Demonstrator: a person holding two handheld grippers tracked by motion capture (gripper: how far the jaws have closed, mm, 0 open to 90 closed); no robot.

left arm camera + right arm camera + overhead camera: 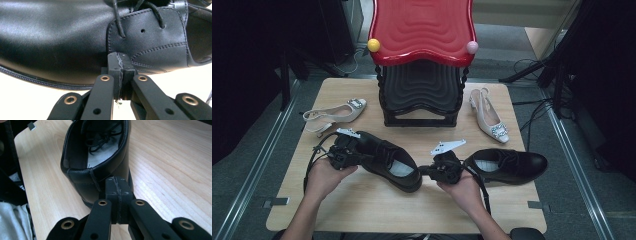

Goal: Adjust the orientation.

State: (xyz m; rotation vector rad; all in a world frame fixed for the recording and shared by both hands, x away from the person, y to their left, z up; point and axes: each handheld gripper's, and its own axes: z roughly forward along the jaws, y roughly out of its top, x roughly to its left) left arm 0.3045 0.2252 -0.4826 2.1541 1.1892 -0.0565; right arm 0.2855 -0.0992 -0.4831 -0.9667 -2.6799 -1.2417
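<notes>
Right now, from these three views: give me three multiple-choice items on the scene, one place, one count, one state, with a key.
1. The red stool stands:
A. at the table's far edge
B. at its near edge
C. at its left edge

2. Pale slingback shoes on the table:
A. one
B. two
C. four

3. The left hand-held gripper:
A. wide open
B. shut, empty, at the black shoe's side
C. holding a lace

Key:
1 A, it stands beyond all the shoes.
2 B, one each side of the stool.
3 B, its pads meet with nothing between.

We see a wooden table (362,210) bearing two black shoes (389,160) (507,165), two pale slingback heels (334,114) (488,117) and a stacked stool (422,95).
</notes>
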